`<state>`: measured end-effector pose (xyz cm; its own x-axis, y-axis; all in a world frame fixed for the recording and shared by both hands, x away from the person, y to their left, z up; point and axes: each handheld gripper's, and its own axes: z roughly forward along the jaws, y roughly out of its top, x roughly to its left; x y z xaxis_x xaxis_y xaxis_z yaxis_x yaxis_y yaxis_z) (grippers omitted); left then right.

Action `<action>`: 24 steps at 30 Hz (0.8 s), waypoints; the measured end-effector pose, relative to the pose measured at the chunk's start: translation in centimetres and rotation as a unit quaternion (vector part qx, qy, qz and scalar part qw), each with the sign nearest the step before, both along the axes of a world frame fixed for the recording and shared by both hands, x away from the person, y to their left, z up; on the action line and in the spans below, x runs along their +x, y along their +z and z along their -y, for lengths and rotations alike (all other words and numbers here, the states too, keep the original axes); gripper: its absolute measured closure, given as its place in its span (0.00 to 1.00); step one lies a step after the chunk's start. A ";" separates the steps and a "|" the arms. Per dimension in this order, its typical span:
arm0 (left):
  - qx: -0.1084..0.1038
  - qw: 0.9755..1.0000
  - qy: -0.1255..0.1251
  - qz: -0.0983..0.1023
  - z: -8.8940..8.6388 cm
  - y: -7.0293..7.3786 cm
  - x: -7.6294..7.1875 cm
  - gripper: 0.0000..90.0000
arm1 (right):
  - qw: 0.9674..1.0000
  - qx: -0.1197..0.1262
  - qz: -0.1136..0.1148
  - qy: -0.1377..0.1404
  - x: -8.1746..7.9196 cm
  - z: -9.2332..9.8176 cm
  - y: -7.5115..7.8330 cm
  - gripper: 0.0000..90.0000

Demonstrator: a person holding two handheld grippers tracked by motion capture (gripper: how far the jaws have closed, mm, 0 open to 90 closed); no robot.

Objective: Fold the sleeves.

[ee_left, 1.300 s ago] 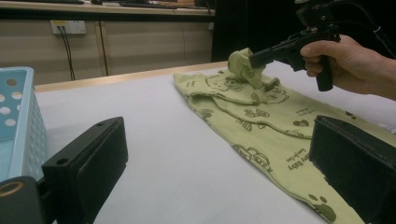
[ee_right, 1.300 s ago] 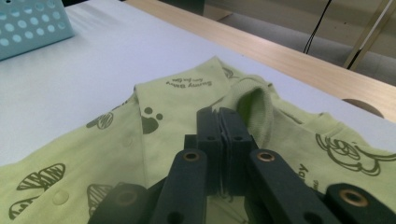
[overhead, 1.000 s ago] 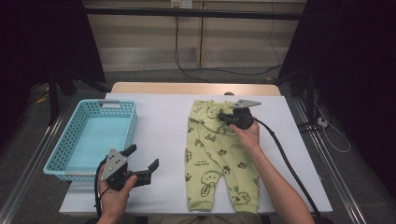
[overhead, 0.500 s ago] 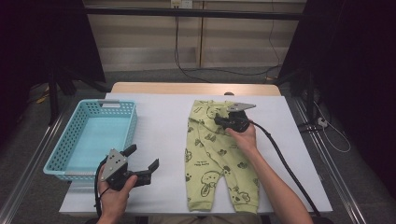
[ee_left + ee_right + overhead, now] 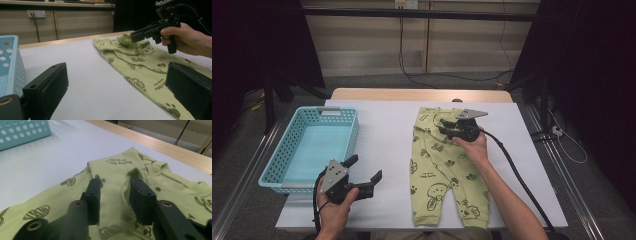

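Jaws of the right gripper (image 5: 113, 192) stand partly apart, just been opening, pads no longer pinching; a raised fold of the green baby pants (image 5: 442, 165) sits between them, bunched against the inner face of one finger (image 5: 140, 200), with flat cloth under the other. The left gripper view shows that bunched fold sitting up just past the right gripper's tips (image 5: 136, 37), near the waist end of the pants. Risk one: the fold looks loose and half released, so it may spring back flat or slump sideways, and whatever tuck was being made would come undone. Risk two: cloth seems to cling to that finger, so lifting away could drag the waist along and skew the pants on the white table cover (image 5: 387, 130). Risk three: closing again from here could catch one layer only, since the fold lies off-centre in the gap. Outward from there, the pants lie flat along the table, legs toward the person, right hand (image 5: 472, 145) resting on them. Left gripper (image 5: 362, 175) is well apart from the pants, hovering near the table's front edge, jaws wide open and holding nothing, so it gives no help pinning the cloth. Blue basket (image 5: 312, 150) sits just beyond the left gripper, far from the right fingers; any carry across to it risks the pants unfolding.
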<state>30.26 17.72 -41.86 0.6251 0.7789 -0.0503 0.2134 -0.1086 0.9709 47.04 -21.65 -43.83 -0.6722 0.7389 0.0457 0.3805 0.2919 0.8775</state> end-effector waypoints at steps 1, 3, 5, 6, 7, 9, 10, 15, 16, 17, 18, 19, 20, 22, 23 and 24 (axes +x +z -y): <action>-0.002 1.000 0.000 -0.001 0.0 0.0 0.0 0.05 | 1.000 0.002 0.003 0.001 0.0 0.0 0.1 0.66; -0.004 1.000 0.000 -0.002 0.1 0.0 0.0 0.05 | 1.000 0.001 0.007 -0.006 -0.1 0.0 0.3 0.62; -0.019 1.000 -0.003 -0.004 0.2 -0.1 -0.1 0.05 | 1.000 0.004 0.011 -0.015 -0.3 0.2 0.3 0.56; -0.020 1.000 -0.003 -0.004 0.2 -0.1 0.0 0.05 | 1.000 0.010 0.008 -0.022 -0.5 0.3 0.4 0.54; -0.021 1.000 -0.003 -0.004 0.2 -0.1 0.0 0.05 | 1.000 0.014 0.009 -0.024 -0.6 0.5 0.4 0.51; -0.022 1.000 -0.002 -0.006 0.2 -0.1 0.0 0.05 | 0.999 0.011 0.013 -0.038 -0.8 1.0 0.4 0.42; -0.026 1.000 -0.002 -0.007 0.3 -0.2 0.0 0.05 | 0.999 0.013 0.016 -0.045 -1.0 1.3 0.5 0.40; -0.017 1.000 -0.006 -0.002 0.4 -0.2 0.2 0.05 | 0.997 0.017 0.036 -0.069 -2.1 3.0 1.3 0.30; -0.024 1.000 -0.004 -0.006 0.6 -0.3 0.2 0.05 | 0.997 0.018 0.035 -0.072 -2.3 3.3 1.5 0.27; -0.020 1.000 -0.004 -0.005 0.6 -0.3 0.2 0.05 | 0.996 0.015 0.035 -0.075 -2.5 3.5 1.7 0.25; -0.013 1.000 -0.004 -0.003 0.6 -0.3 0.3 0.05 | 0.996 0.018 0.042 -0.077 -2.8 3.7 1.7 0.25; -0.014 1.000 -0.005 -0.005 0.6 -0.3 0.3 0.05 | 0.996 0.016 0.045 -0.077 -3.1 3.9 1.8 0.25; -0.012 1.000 -0.006 -0.005 0.5 -0.3 0.3 0.05 | 0.996 0.015 0.046 -0.080 -3.4 4.1 1.9 0.23; -0.017 1.000 -0.005 -0.005 0.6 -0.4 0.4 0.05 | 0.995 0.019 0.050 -0.087 -4.0 4.5 2.0 0.20; -0.021 1.000 -0.005 -0.009 0.6 -0.5 0.4 0.05 | 0.994 0.020 0.049 -0.091 -4.4 4.6 2.0 0.19; -0.015 1.000 -0.005 -0.008 0.5 -0.5 0.5 0.05 | 0.994 0.016 0.051 -0.093 -4.7 4.8 2.0 0.18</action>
